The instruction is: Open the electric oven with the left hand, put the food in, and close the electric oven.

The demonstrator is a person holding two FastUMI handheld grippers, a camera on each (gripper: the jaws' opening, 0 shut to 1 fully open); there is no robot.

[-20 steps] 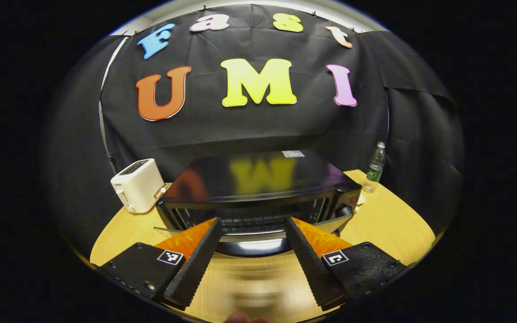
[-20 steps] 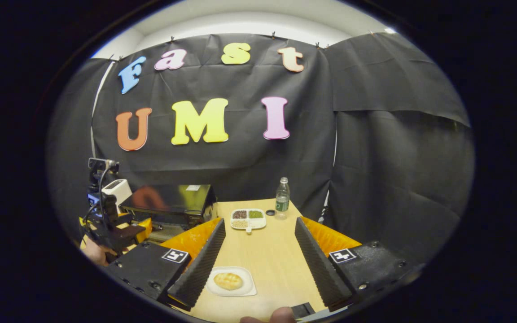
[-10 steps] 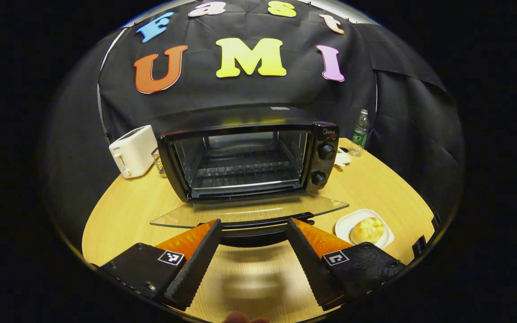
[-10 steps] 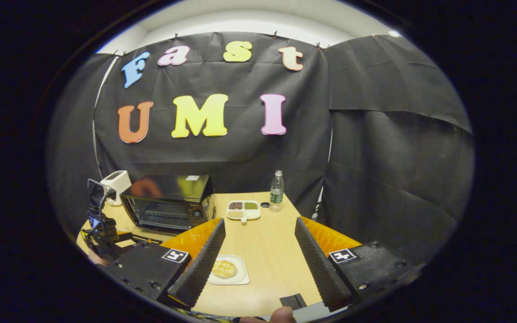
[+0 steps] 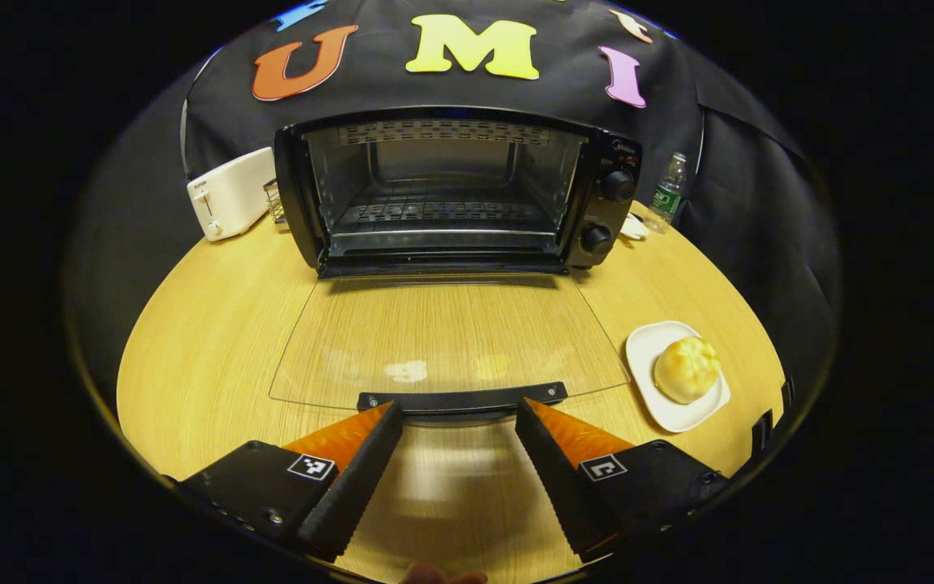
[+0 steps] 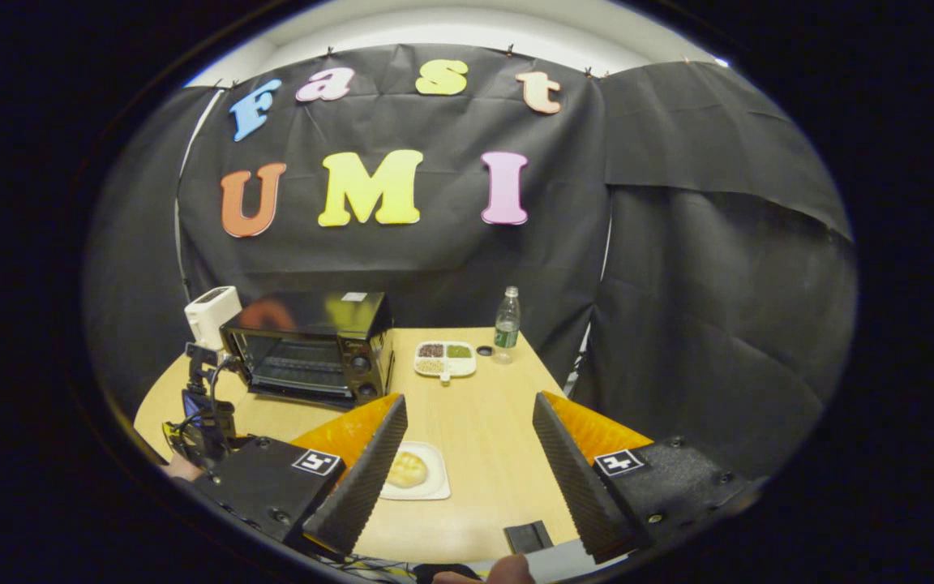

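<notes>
The black electric oven point(image 5: 451, 191) stands open at the back of the wooden table point(image 5: 207, 324). Its glass door point(image 5: 443, 337) lies flat toward me, with the black handle point(image 5: 460, 400) at its near edge. My left gripper point(image 5: 457, 418) is open, its fingertips just below the handle, apart from it. A golden bun point(image 5: 686, 369) rests on a white plate point(image 5: 652, 345) to the door's right. In the right gripper view, my right gripper point(image 6: 469, 410) hangs open above the table, with the bun point(image 6: 407, 469) by its left finger and the oven point(image 6: 313, 349) at far left.
A white toaster point(image 5: 228, 193) stands left of the oven, a water bottle point(image 5: 666, 193) to its right. In the right gripper view a divided dish of grains point(image 6: 444, 358) and a bottle cap point(image 6: 482, 350) sit near the bottle point(image 6: 506, 324). A small black block point(image 6: 525, 536) lies at the near edge.
The oven door swung from nearly shut to fully down and flat. My left gripper dropped with it and now stands off the handle. The right gripper rose slightly, staying open.
</notes>
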